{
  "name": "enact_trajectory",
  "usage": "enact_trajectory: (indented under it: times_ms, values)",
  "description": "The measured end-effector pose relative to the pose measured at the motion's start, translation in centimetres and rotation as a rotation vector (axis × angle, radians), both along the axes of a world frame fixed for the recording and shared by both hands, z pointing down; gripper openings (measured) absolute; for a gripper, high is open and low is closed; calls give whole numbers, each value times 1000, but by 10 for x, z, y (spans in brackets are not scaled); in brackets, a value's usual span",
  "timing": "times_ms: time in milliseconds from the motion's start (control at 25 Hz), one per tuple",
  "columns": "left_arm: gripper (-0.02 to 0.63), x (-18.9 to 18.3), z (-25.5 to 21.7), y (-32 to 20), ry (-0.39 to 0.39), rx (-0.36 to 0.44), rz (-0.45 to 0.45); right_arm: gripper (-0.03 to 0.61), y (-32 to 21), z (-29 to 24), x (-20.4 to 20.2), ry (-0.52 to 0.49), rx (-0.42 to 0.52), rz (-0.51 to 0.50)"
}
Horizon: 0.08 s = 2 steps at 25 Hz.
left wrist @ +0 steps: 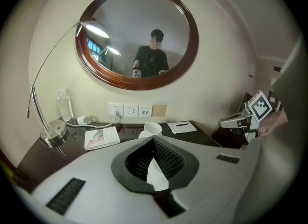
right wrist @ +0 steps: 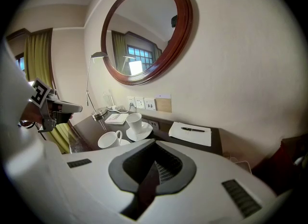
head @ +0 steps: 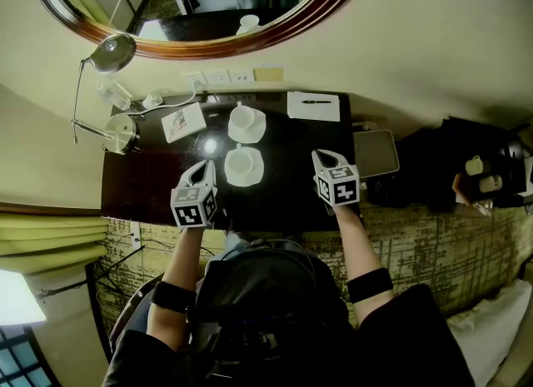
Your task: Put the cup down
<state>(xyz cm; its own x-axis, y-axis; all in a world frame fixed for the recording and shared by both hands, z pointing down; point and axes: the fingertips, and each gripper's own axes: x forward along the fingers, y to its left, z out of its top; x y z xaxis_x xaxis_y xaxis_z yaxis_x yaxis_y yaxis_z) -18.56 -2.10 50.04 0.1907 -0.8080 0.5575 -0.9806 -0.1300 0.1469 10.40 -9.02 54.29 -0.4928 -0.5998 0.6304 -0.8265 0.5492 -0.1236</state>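
The left claw (head: 206,167) and right claw (head: 323,157) are closed, empty; the cup (head: 243,163) seems to stand on the surface (head: 287,198).

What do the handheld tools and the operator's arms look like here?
Left tool and right tool: light grey shells tapering to a point, each carrying a cube with black-and-white square markers. Pads are black and ribbed inside a dark collar; black slots on the shell. No cables visible. Black band on each forearm, dark clothing.
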Motion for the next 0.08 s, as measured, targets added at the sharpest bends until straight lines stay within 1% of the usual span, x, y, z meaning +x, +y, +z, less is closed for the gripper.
enact_trajectory:
  times_ms: [80]
  values:
    - [-6, 2, -2, -1, -1, 4, -1, 0, -2, 5, 4, 5, 4, -1]
